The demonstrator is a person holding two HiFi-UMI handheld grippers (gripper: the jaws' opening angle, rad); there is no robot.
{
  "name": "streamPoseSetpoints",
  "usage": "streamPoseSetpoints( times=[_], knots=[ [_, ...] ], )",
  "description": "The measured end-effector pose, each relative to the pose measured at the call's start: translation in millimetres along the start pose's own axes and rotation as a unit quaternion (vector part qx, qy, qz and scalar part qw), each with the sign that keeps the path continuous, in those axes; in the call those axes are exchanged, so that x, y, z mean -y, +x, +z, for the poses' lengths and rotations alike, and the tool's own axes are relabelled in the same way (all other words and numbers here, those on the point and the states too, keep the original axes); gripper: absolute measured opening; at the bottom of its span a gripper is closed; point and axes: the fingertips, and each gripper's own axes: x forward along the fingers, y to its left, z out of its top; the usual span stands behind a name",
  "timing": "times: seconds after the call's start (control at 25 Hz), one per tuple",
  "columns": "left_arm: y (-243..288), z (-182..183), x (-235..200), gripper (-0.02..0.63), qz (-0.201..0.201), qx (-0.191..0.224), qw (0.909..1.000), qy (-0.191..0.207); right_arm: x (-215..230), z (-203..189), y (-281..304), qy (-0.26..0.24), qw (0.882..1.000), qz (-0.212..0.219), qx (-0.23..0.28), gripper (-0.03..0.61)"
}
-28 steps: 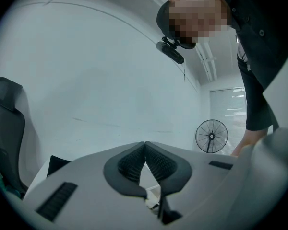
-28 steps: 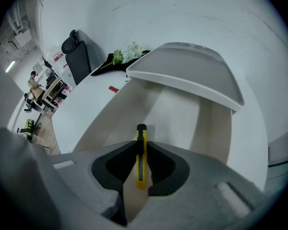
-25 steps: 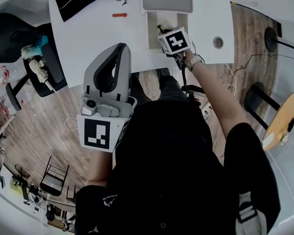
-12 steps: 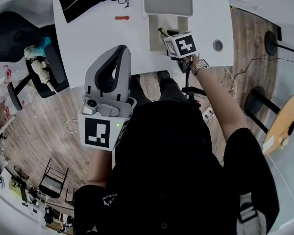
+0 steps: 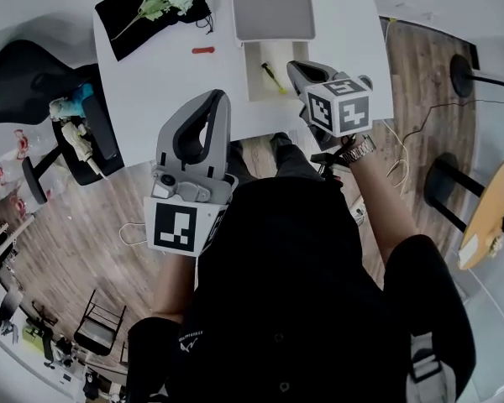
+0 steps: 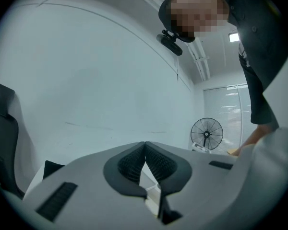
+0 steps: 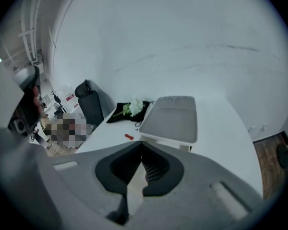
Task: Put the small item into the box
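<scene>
On the white table (image 5: 151, 82) stands an open white box (image 5: 254, 82) with its grey lid (image 5: 273, 7) raised behind it. A small dark and yellow-green stick (image 5: 270, 72) lies inside the box. A small red item (image 5: 203, 49) lies on the table to the left of the box. My right gripper (image 5: 294, 67) hovers at the box's right front corner, shut and empty, clear of the stick. My left gripper (image 5: 221, 97) is held up over the table's front edge, also shut and empty. The right gripper view shows the lid (image 7: 172, 119) and the red item (image 7: 128, 137).
A black cloth with white flowers (image 5: 155, 2) lies at the table's far left corner. A black office chair (image 5: 84, 124) stands left of the table. A round hole (image 5: 372, 81) sits in the tabletop by my right gripper. A fan (image 6: 206, 134) stands on the wooden floor.
My right gripper has drawn back out of the box toward the person and risen. The stick it held at the box now lies inside. The left gripper has barely moved.
</scene>
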Motion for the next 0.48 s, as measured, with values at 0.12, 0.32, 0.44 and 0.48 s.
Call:
streamPoseSetpoints(
  times=[0.12,0.32,0.44,0.48],
  knots=[
    [2,2,8,0.005,-0.004,0.0,1.0,0.004,-15,25,-39,-0.025,0.997,0.045,0.05,0.006],
    [6,4,23,0.005,-0.003,0.006,1.0,0.005,-36,53,-104,-0.065,0.986,0.105,0.115,0.006],
    [7,4,30,0.005,-0.002,0.009,0.9999,0.01,-44,63,-129,-0.074,0.981,0.111,0.144,0.006],
    [6,2,32,0.005,-0.001,0.005,0.9999,0.012,-47,64,-135,-0.077,0.979,0.112,0.151,0.005]
  ],
)
